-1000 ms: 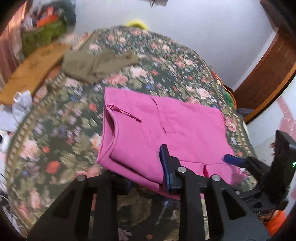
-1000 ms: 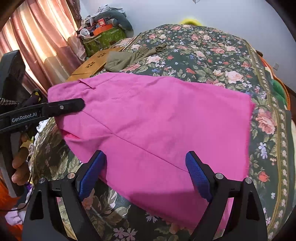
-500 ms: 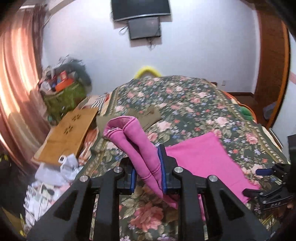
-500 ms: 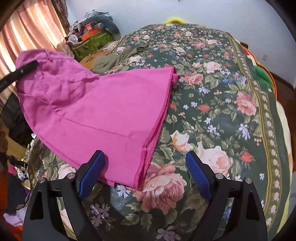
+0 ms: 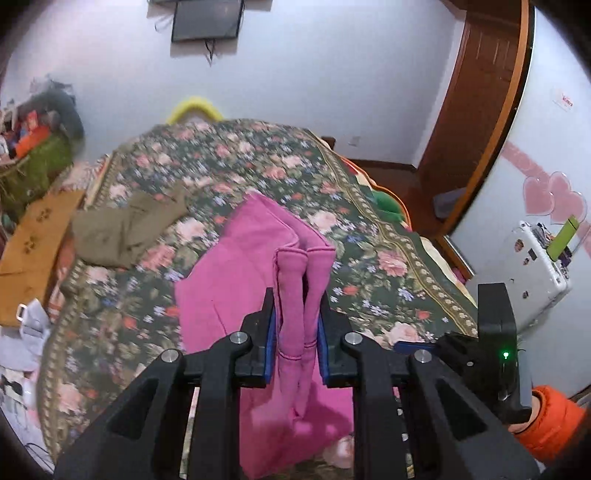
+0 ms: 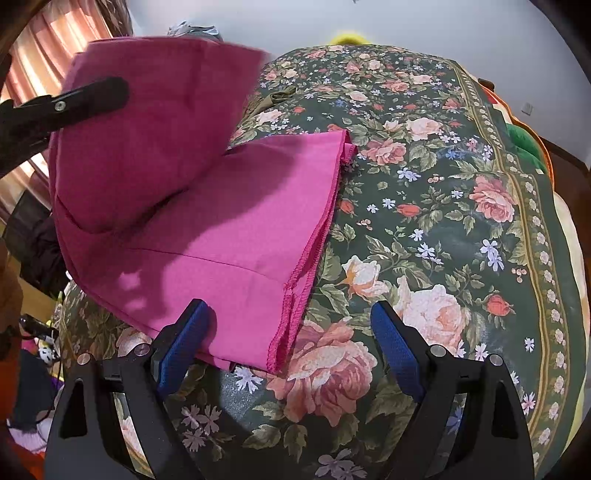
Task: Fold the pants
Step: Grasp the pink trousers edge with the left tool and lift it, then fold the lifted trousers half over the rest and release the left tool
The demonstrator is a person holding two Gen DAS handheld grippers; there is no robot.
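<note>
Floral bedding in dark green and pink covers the bed (image 6: 461,229) that serves as the work surface, with white walls, a wall-mounted screen (image 5: 207,18) and a wooden door (image 5: 480,85) behind it. On the bedspread lie the pink pants (image 6: 229,236), partly flat near the bed's near edge, while one end is raised off the surface. The left gripper (image 5: 295,332) is clamped on that raised end, a bunched double thickness of cloth pinched between its blue pads and hanging down below them. The right gripper (image 6: 291,339) stands with its fingers spread wide and nothing between them, low over the near hem of the flat portion, its left pad (image 6: 184,343) just at the cloth's edge. An olive garment (image 5: 125,229) lies further up the bed, well apart from the pants. The step in hand looks like the fold-over: the lifted end is being carried across the part on the bed. The next move likely calls for laying that end down so its edges line up with the hem below, while the free gripper holds or smooths the lower layer so it does not drag.
</note>
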